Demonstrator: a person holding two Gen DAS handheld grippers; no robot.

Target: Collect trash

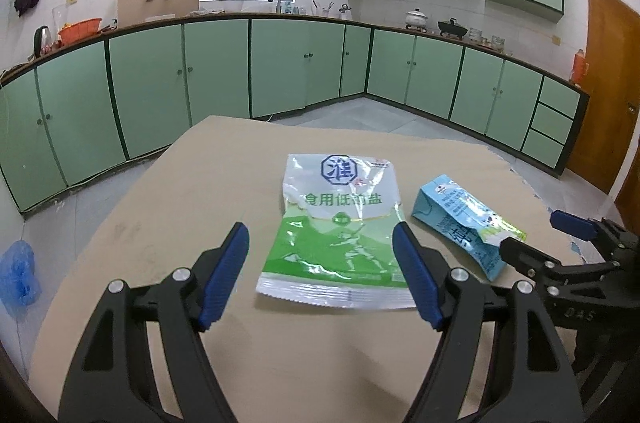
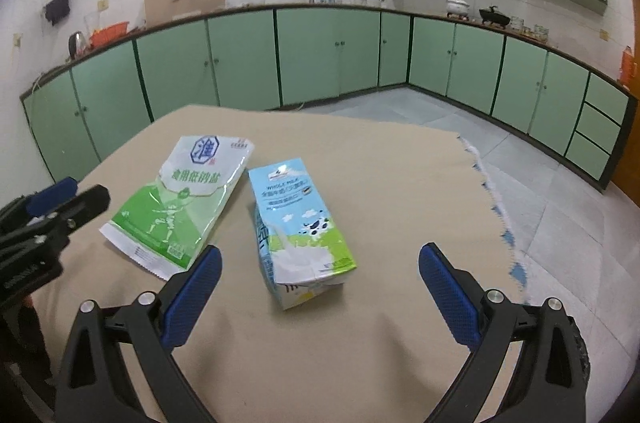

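Green kitchen cabinets (image 1: 216, 71) line the walls behind a tan table (image 1: 200, 183) that fills the foreground of both views. Two pieces of trash lie flat on it, side by side and close, though whether they touch cannot be told: a green-and-white salt bag (image 1: 336, 227), empty and flattened, and a blue milk carton (image 2: 300, 227) on its side to the right of it.

Neither has been picked up, and no bin shows in either view, so by the look of things the collecting has barely begun; both pieces are left to grasp and carry off.

Over the table's near part, the left gripper (image 1: 320, 271) stands spread wide with nothing between its blue pads, lined up on the bag's near edge. Facing the carton, the right gripper (image 2: 320, 291) is likewise released and empty, just short of it.
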